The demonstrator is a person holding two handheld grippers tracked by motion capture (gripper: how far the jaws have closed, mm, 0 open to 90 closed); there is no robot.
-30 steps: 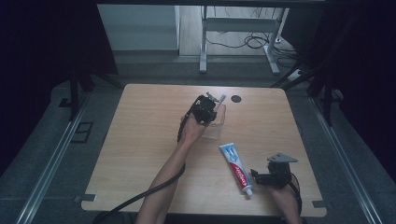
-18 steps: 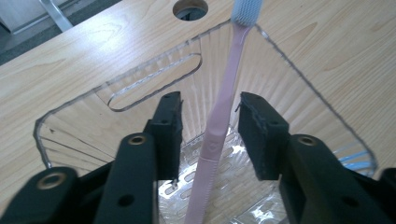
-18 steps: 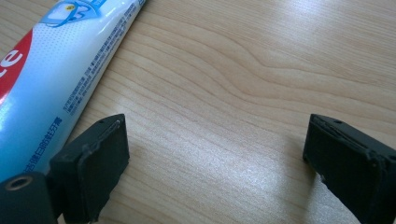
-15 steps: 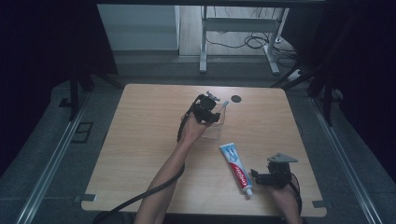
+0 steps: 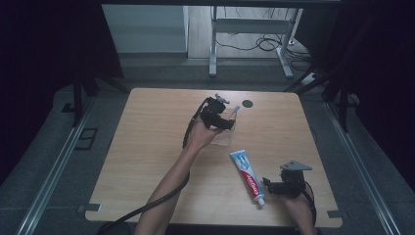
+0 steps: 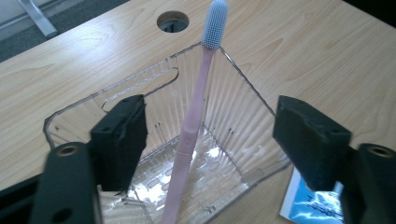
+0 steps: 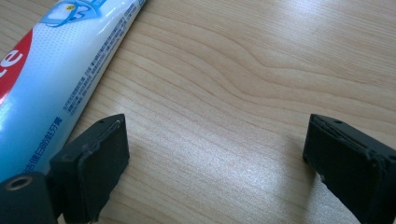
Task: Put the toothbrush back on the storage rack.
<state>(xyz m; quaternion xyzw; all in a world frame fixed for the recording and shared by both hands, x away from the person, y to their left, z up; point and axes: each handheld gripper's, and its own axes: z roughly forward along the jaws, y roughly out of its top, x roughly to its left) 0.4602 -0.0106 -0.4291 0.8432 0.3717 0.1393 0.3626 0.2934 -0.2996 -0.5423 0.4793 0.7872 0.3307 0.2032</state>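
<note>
A pink toothbrush [image 6: 189, 135] with a grey-blue head stands tilted in a clear ribbed plastic container [image 6: 243, 107], its head leaning over the far corner. My left gripper [image 6: 210, 112] hangs just above the container, open, with one jaw on each side of the handle and not touching it. In the high view the left gripper [image 5: 222, 120] is mid-table over the container [image 5: 226, 134]. A blue, white and red toothpaste tube [image 5: 248, 177] lies flat near the front. My right gripper [image 5: 269, 186] rests open beside its cap end; the tube [image 7: 60, 70] lies left of the jaws.
A round cable hole [image 5: 247, 103] pierces the wooden table [image 5: 147, 147] just behind the container. A corner of the toothpaste tube [image 6: 303, 205] lies right beside the container. Black curtains and a metal frame surround the table.
The toothbrush head has sunk a little lower and to the right into the container, with the left gripper shifting slightly. The right gripper and toothpaste have not moved.
</note>
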